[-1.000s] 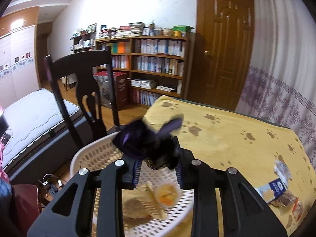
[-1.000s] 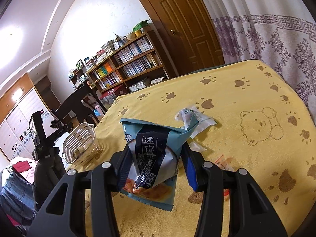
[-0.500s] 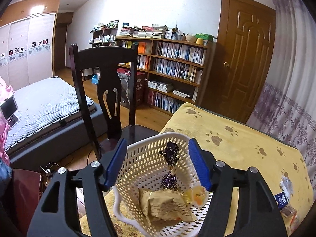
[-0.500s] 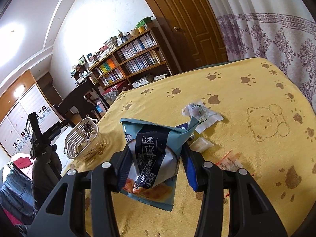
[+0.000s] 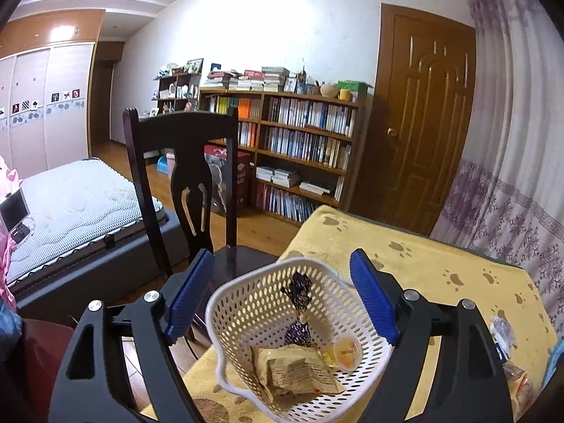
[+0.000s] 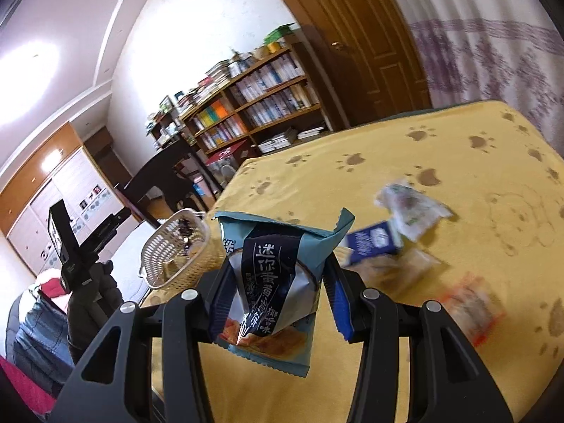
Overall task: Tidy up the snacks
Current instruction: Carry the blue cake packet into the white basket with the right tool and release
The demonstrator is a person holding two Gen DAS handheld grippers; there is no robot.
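A white perforated basket (image 5: pixel 246 303) stands at the near left corner of the yellow tablecloth (image 5: pixel 440 268). Inside lie a purple wrapped candy (image 5: pixel 298 289), a tan snack packet (image 5: pixel 292 370) and a small orange jelly cup (image 5: pixel 347 350). My left gripper (image 5: pixel 282 299) hangs open above the basket, holding nothing. My right gripper (image 6: pixel 275 282) is shut on a teal snack bag (image 6: pixel 275 282), held above the cloth. The basket (image 6: pixel 172 250) shows to its left in the right wrist view. A blue packet (image 6: pixel 373 241), a white-green packet (image 6: pixel 409 208), a clear packet (image 6: pixel 391 268) and an orange-edged packet (image 6: pixel 472 306) lie on the cloth.
A dark wooden chair (image 5: pixel 183 190) stands just beyond the basket at the table's edge. A bed (image 5: pixel 70 204), a bookshelf (image 5: pixel 289 148) and a door (image 5: pixel 423 116) are behind. A person's dark sleeve (image 6: pixel 91 303) and the other gripper's housing (image 6: pixel 63 239) show at the left.
My left gripper opened and dropped the purple candy into the basket, then drew back and up. My right gripper, still holding the teal bag, swung left toward the basket.
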